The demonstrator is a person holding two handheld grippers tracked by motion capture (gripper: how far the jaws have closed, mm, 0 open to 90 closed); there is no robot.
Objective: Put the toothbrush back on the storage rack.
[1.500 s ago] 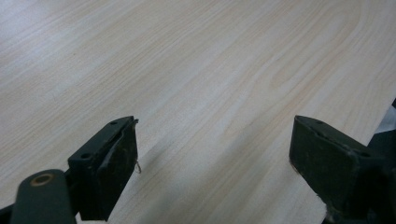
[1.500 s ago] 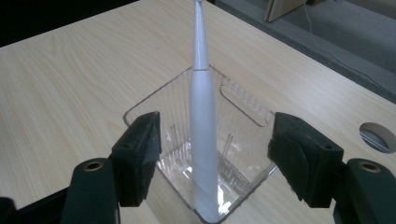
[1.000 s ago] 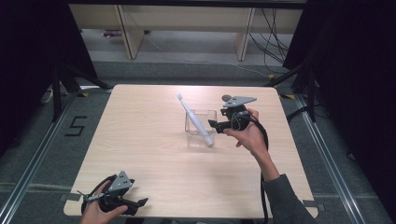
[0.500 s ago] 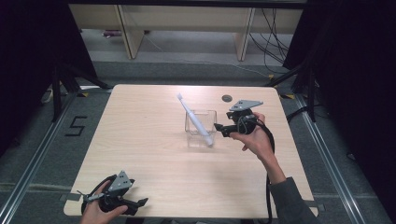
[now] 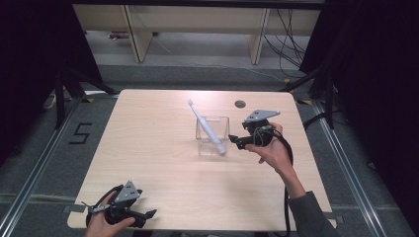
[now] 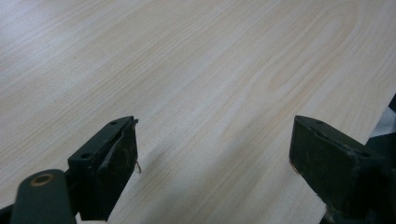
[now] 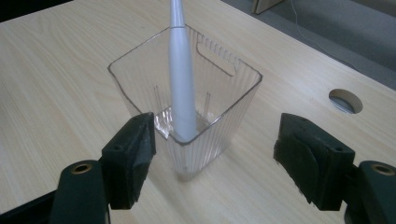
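Note:
A clear ribbed plastic cup [image 5: 223, 123] stands on the wooden table [image 5: 148, 143], right of centre. A white toothbrush [image 5: 207, 129] leans in it, head up and tilted to the far left. My right gripper [image 5: 234, 140] hovers just right of the cup and points at it. Its jaws are open and have just been opening. In the right gripper view [image 7: 215, 130] the cup [image 7: 233, 102] with the toothbrush [image 7: 182, 93] stands just ahead of the gap, and neither pad touches it. My left gripper [image 5: 146, 217] rests at the table's front left, open over bare wood [image 6: 215, 158].
A round cable hole [image 5: 240, 104] lies in the table behind the right gripper, also seen in the right gripper view [image 7: 345, 100]. Wooden shelving [image 5: 192, 24] stands on the floor beyond the far edge. Dark curtains flank both sides.
The right gripper has drawn back a little to the right, away from the cup. The toothbrush stays leaning in the cup. The left gripper has not moved.

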